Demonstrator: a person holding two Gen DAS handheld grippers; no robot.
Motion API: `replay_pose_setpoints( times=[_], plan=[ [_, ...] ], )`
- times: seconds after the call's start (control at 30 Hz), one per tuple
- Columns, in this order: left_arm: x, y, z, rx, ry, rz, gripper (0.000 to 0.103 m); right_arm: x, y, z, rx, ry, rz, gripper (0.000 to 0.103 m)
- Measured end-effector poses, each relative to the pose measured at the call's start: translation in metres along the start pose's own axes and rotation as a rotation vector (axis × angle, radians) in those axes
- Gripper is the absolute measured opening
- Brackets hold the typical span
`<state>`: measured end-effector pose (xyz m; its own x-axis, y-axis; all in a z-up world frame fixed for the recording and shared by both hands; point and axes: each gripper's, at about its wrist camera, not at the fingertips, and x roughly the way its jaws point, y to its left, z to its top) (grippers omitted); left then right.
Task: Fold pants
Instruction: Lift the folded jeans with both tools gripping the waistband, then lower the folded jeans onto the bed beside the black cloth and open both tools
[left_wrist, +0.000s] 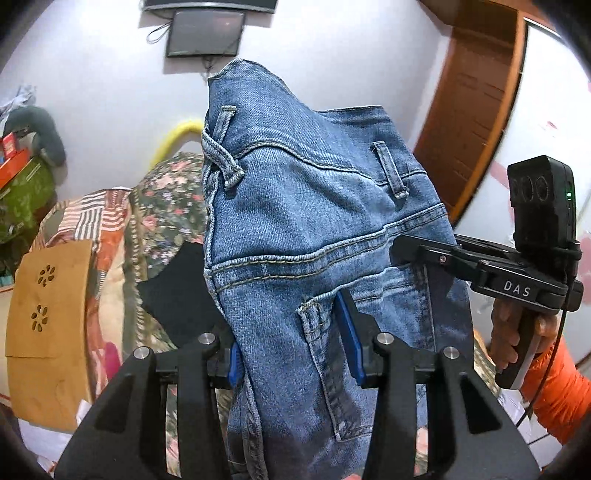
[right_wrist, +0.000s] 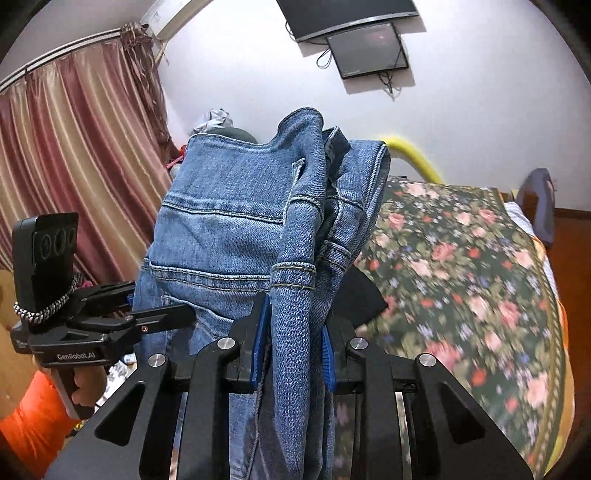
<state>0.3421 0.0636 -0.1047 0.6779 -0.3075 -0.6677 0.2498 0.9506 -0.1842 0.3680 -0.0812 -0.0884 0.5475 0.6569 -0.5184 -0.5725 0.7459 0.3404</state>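
Observation:
Blue denim pants (left_wrist: 314, 206) hang in the air above the bed, waistband end up. In the left wrist view my left gripper (left_wrist: 291, 343) is shut on them near a back pocket, blue pads pressing the denim from both sides. My right gripper (left_wrist: 400, 251) reaches in from the right and clamps the pants' other side; a hand in an orange sleeve holds its handle. In the right wrist view my right gripper (right_wrist: 295, 339) is shut on a bunched fold of the pants (right_wrist: 221, 229). My left gripper (right_wrist: 162, 306) grips the cloth at the left. The legs drop out of sight below.
A floral bedspread (right_wrist: 461, 258) covers the bed beneath, with a black cloth (left_wrist: 177, 291) lying on it. A light wooden board (left_wrist: 48, 325) stands at the left, a striped curtain (right_wrist: 74, 166) beyond it. A wooden door (left_wrist: 472, 110) and a wall screen (right_wrist: 369, 51) are farther off.

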Motion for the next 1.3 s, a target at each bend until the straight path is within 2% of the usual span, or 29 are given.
replay_pose_setpoints(
  times=[0.23,0.33,0.47,0.6,0.7,0.8,0.9,1.03,1.17,1.3],
  plan=[
    [0.071,0.059,0.016,-0.051,0.04,0.041,0.043,0.085,-0.027,0.019,-0.015,0.085,-0.024,0.023],
    [0.118,0.089,0.018,-0.085,0.062,0.061,0.043,0.128,-0.041,0.022,-0.013,0.144,-0.044,0.023],
    [0.167,0.112,0.019,-0.105,0.099,0.098,0.043,0.179,-0.056,0.019,-0.03,0.236,-0.107,0.023],
    [0.205,0.13,0.01,-0.121,0.141,0.115,0.044,0.219,-0.079,0.013,-0.013,0.295,-0.137,0.022],
    [0.234,0.152,-0.007,-0.193,0.206,0.091,0.044,0.243,-0.097,0.005,0.06,0.361,-0.126,0.022],
    [0.248,0.165,-0.023,-0.226,0.266,0.095,0.044,0.25,-0.103,-0.005,0.09,0.415,-0.147,0.026],
    [0.236,0.162,-0.033,-0.17,0.283,0.127,0.044,0.226,-0.098,-0.008,0.048,0.382,-0.183,0.027],
    [0.197,0.151,-0.03,-0.132,0.223,0.179,0.044,0.183,-0.09,-0.007,-0.005,0.347,-0.222,0.028],
    [0.135,0.131,-0.016,-0.123,0.129,0.182,0.044,0.138,-0.064,0.001,-0.096,0.279,-0.256,0.028],
    [0.06,0.093,0.0,-0.074,-0.001,0.212,0.044,0.069,-0.012,0.017,-0.162,0.172,-0.224,0.028]
  ],
)
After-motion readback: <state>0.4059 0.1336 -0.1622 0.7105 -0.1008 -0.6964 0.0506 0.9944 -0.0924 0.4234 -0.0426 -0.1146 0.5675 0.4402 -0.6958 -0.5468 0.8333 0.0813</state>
